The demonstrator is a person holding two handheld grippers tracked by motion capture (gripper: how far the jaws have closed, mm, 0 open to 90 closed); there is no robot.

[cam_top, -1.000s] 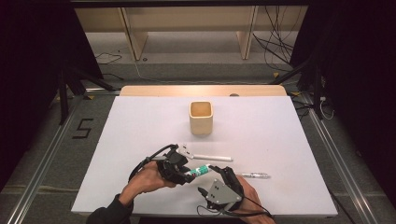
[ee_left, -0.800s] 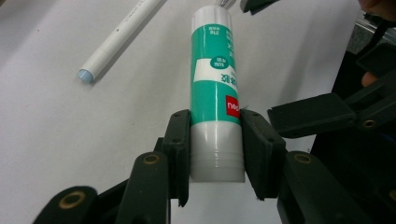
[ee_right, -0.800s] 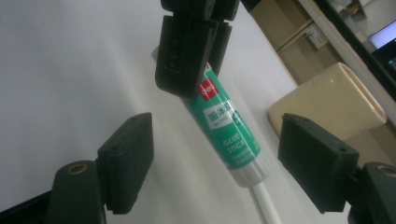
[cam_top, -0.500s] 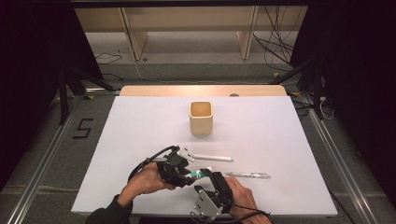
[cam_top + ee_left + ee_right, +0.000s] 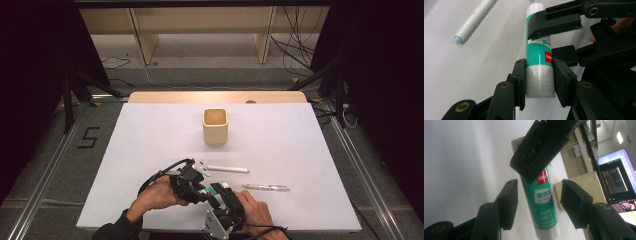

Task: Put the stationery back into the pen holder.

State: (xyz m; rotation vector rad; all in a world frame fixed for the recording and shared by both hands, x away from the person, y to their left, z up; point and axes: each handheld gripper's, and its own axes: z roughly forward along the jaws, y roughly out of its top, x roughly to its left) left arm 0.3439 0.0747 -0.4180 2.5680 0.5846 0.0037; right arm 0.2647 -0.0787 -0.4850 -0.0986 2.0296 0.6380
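Note:
A green and white glue stick point(image 5: 539, 53) is held just above the white table point(image 5: 150, 140), near its front edge. My left gripper point(image 5: 540, 82) is shut on the stick's white end. My right gripper point(image 5: 540, 205) is open, its jaws standing on either side of the green body point(image 5: 541, 207) with a small gap on each side. In the high view the two grippers meet tip to tip, left gripper point(image 5: 199, 189) and right gripper point(image 5: 218, 193), with the glue stick point(image 5: 207, 190) between them. A hand holds each gripper.
A white pen point(image 5: 227, 169) lies just beyond the grippers, and a clear pen point(image 5: 265, 187) lies to their right. A square wooden cup point(image 5: 215, 126) stands upright at the table's middle. A wooden strip point(image 5: 217, 97) runs along the far edge.
My right gripper has moved left and forward to the left gripper, and its open jaws now straddle the glue stick. The left gripper has kept its hold and barely moved.

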